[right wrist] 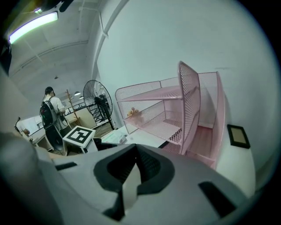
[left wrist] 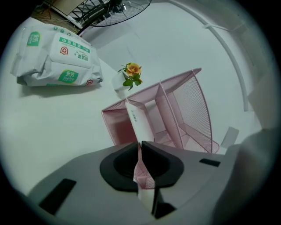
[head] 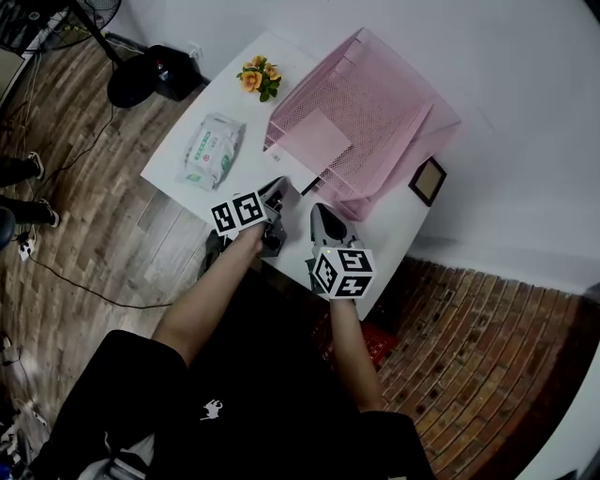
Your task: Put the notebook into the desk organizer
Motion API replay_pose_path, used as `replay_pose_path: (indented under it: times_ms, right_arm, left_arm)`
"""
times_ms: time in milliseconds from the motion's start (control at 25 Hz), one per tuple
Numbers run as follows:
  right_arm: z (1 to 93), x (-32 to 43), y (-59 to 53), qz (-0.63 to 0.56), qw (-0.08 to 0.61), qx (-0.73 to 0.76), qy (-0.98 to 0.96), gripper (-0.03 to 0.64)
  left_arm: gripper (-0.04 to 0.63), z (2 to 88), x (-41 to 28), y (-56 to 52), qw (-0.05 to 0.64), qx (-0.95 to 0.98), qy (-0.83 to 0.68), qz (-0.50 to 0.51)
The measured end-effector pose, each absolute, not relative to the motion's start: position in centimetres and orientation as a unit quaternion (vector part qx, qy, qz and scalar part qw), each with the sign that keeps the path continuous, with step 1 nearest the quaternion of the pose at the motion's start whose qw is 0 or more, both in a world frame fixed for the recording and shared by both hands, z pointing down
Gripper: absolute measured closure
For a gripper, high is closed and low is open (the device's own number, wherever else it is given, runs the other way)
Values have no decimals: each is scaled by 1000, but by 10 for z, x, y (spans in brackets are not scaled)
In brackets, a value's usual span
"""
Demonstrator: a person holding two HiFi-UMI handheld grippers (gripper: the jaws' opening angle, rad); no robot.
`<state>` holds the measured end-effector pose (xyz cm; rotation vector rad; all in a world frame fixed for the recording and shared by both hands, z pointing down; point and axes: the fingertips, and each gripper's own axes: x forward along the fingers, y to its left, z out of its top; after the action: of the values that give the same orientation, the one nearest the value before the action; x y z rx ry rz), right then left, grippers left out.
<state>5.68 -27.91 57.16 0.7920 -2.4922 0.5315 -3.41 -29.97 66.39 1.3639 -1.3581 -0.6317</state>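
Head view steeply down over table (head: 394, 230), 2 gripper views low, close, sharing organizer (head: 375, 94)

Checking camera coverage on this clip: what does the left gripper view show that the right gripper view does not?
Only the left gripper view: the notebook standing in the desk organizer; I cannot pick it out in the right gripper view. Only the right gripper view: a person with a backpack in the background, a lit ceiling lamp, and a square-marker cube. Both: the pink mesh desk organizer, the flowers, the standing fan and the white table.
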Motion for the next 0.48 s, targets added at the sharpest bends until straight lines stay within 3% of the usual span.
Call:
replay_pose_path:
  times_ms: [480]
  right_arm:
    - [574,64,-286,201,231,302,-903,615]
  left_arm:
    - [592,652,-28,-327,520,595,-557,-256]
